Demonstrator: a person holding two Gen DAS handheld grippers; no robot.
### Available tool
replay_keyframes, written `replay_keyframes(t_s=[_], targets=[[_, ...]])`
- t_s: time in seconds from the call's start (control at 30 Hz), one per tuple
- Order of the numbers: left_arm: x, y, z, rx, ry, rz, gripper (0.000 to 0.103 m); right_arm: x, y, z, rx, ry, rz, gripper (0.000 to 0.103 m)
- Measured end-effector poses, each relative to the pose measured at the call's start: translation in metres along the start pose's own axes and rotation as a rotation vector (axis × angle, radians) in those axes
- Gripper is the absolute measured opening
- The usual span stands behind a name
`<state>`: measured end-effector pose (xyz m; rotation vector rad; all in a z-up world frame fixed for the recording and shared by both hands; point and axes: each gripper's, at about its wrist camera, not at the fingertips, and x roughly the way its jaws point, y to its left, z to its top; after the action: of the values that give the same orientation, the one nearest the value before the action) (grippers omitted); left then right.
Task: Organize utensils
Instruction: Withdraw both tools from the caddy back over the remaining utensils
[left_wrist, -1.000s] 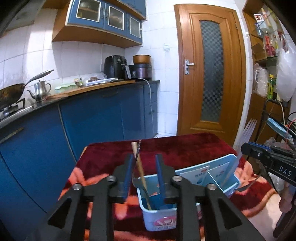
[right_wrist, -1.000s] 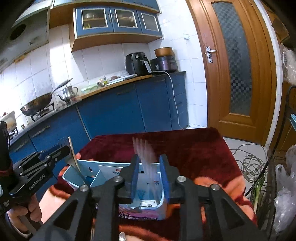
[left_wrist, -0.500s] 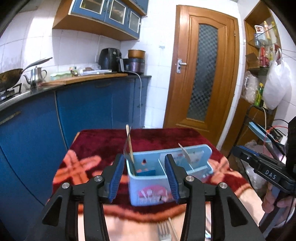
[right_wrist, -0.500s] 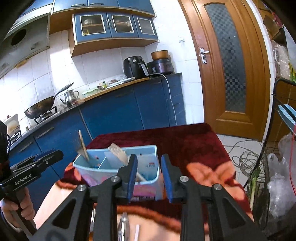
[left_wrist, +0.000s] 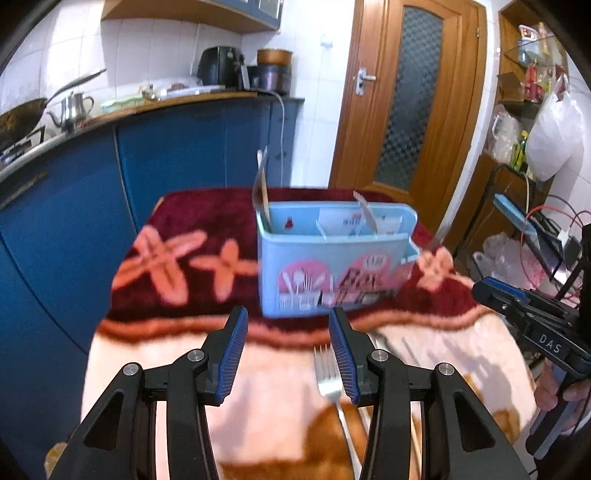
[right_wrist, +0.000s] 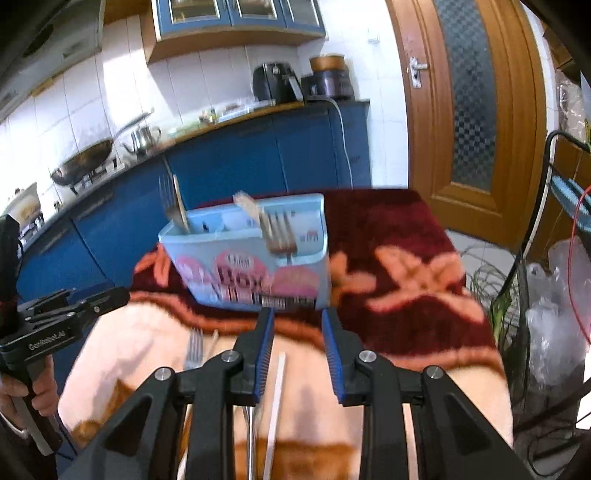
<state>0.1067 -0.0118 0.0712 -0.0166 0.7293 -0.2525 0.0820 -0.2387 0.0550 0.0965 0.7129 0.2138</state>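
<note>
- A light-blue utensil box (left_wrist: 334, 260) stands on a dark-red flowered blanket (left_wrist: 192, 254) covering our table, in a kitchen of blue cabinets (left_wrist: 173, 155) with a wooden door (left_wrist: 410, 96) beyond the box.
- We count two forks in the box from the right wrist view: one fork (right_wrist: 167, 206) upright at its left end beside a wooden stick (right_wrist: 180, 206), another fork (right_wrist: 282, 234) leaning at its right end, blurred.
- In front of the box lie one fork (left_wrist: 328, 373) and a white stick (right_wrist: 277, 395).
- Our left gripper (left_wrist: 286, 352) hovers in front of the box, jaws wide, empty.
- Our right gripper (right_wrist: 297, 354) hovers likewise, jaws parted more narrowly, empty.
</note>
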Motion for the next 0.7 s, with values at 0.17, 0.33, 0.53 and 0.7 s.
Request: replay_keyframes(t_s=[0.17, 0.33, 0.53, 0.7], targets=[[0.007, -0.001, -0.017, -0.018, 0.081, -0.017, 0.047, 0.011, 0.003, -0.016, 0.001, 0.099, 0.000, 0.030], [0.015, -0.006, -0.030, 0.003, 0.137, -0.006, 0.047, 0.022, 0.007, -0.025, 0.002, 0.192, 0.036, 0.030], [0.026, -0.010, -0.040, 0.011, 0.203, -0.012, 0.047, 0.037, 0.013, -0.034, -0.012, 0.287, 0.029, 0.030], [0.031, -0.011, -0.044, 0.014, 0.224, -0.017, 0.047, 0.051, 0.014, -0.038, -0.023, 0.356, 0.039, 0.023]])
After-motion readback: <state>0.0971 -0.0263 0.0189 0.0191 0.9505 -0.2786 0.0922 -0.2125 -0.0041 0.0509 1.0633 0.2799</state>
